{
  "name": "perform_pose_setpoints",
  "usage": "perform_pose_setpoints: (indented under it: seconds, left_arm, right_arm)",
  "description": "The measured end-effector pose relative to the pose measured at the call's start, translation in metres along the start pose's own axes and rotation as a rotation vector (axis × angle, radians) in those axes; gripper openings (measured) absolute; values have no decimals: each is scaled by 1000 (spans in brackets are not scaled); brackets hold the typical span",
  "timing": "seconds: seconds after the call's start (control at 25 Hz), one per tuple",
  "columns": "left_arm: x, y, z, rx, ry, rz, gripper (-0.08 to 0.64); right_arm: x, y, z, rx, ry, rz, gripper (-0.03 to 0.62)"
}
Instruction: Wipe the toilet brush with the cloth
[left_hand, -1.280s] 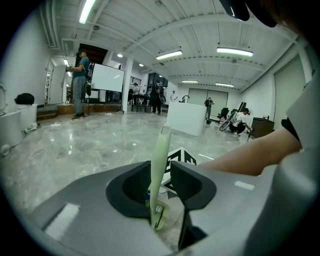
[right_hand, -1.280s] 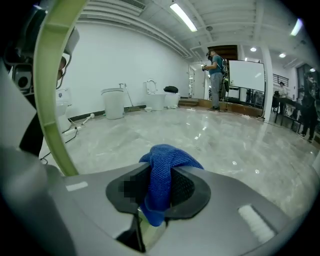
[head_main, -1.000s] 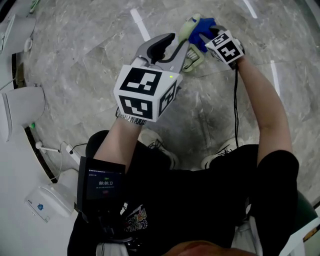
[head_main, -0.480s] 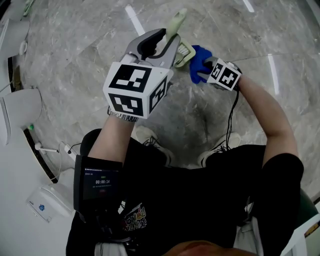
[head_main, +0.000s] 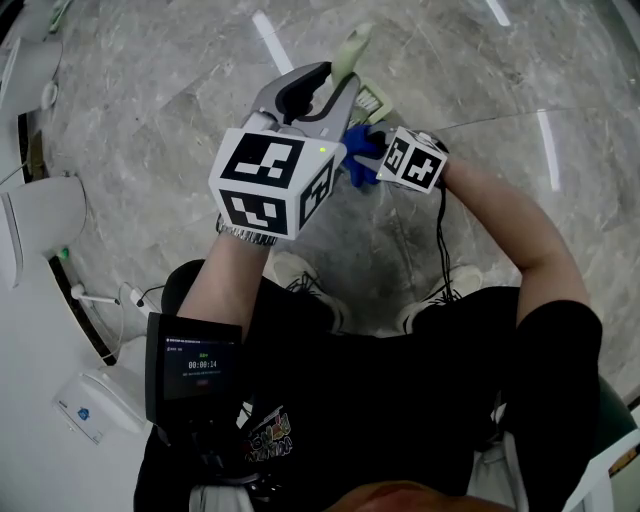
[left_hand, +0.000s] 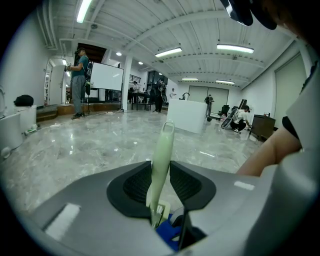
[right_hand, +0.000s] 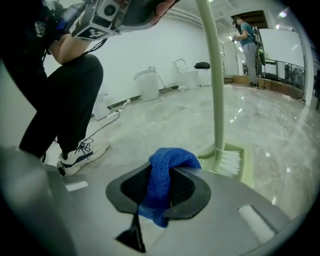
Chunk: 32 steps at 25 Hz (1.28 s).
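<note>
1. Head view: the cloth (head_main: 357, 165) in my right gripper (head_main: 368, 152) was up at the far end of the toilet brush (head_main: 351, 47) a second ago. It has since swept back along the handle and now sits just beside my left gripper (head_main: 338, 88), near the bristles (head_main: 372, 100). My left hand has barely shifted.
2. Left gripper view: my fingers are narrow, clamped on the pale green handle (left_hand: 161, 165) low down, with its loop end pointing away. Blue cloth (left_hand: 167, 231) shows just under the jaws. I cannot tell whether it touches the brush.
3. Right gripper view: my fingers pinch the bunched cloth (right_hand: 162, 175). The handle (right_hand: 216, 100) rises just beyond it, and the bristles (right_hand: 231, 162) lie close at the right, not yet touched. I judge one pass down the handle is done and the head comes next.
</note>
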<state>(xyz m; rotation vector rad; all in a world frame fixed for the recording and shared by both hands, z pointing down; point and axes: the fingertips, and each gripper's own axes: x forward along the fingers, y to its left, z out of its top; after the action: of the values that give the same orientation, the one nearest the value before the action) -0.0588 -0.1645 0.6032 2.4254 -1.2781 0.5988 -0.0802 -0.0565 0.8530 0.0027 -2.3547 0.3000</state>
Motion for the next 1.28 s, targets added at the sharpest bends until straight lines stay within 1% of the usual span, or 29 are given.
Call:
perform_pose_setpoints:
  seconds: [0.16,0.24,0.32,0.4,0.48,0.52,0.64,0.76,0.84,0.88,0.92,1.0,1.04,1.12,1.16,1.24,1.28]
  left_arm:
    - [-1,0,-1,-2,-2,-6,117]
    - [-1,1,0,-2,-2,-10,115]
    - [-2,1,-1,-1,0,-13,115]
    - [-2,0,-3,2,2,-15,115]
    - [-1,1,-5,4,5,-13,115]
    - [-1,2,-5,3,7,-11,115]
    - [-1,3,-5,-1,2,-1,115]
    - [-7,6,0,-3,-38,25,126]
    - [-16,15,8,3,-93,68,146]
    - [-22,22,14,3,-127,99,152]
    - [-29,30,22,-2,-166,133,152]
    - [-43,47,37,-28,-249,199,152]
    - [-50,54,43,-42,-286,226,152]
    - [-56,63,52,-71,-336,261,152]
    - [-58,66,54,-89,-350,267,152]
    - [-57,69,54,-125,-357,265,152]
    - [-56,70,54,-139,-355,261,152]
  right_arm:
    - [-19,-12,-33,8,73,17,87]
    - [-36,-33,-50,35,113,-22,87]
    - [-54,-65,-65,77,152,-107,87]
    - [-71,-102,-74,119,182,-230,87]
    - [-84,-136,-71,155,171,-363,87]
    - [-90,-149,-65,179,140,-417,87]
    - [-109,-179,-45,276,-9,-553,87]
    - [-130,-198,-49,381,-111,-678,87]
    - [-144,-204,-68,449,-126,-742,87]
    - [-152,-207,-83,485,-114,-774,87]
    - [-159,-208,-101,522,-87,-809,87]
    - [-174,-208,-144,601,-1,-876,87]
    - [-178,-205,-164,637,44,-897,87]
    - [-181,-197,-191,676,106,-898,93]
    - [-180,-195,-196,675,120,-886,101]
    - [-176,-194,-194,656,124,-860,121]
    - [-174,-194,-189,649,114,-846,148]
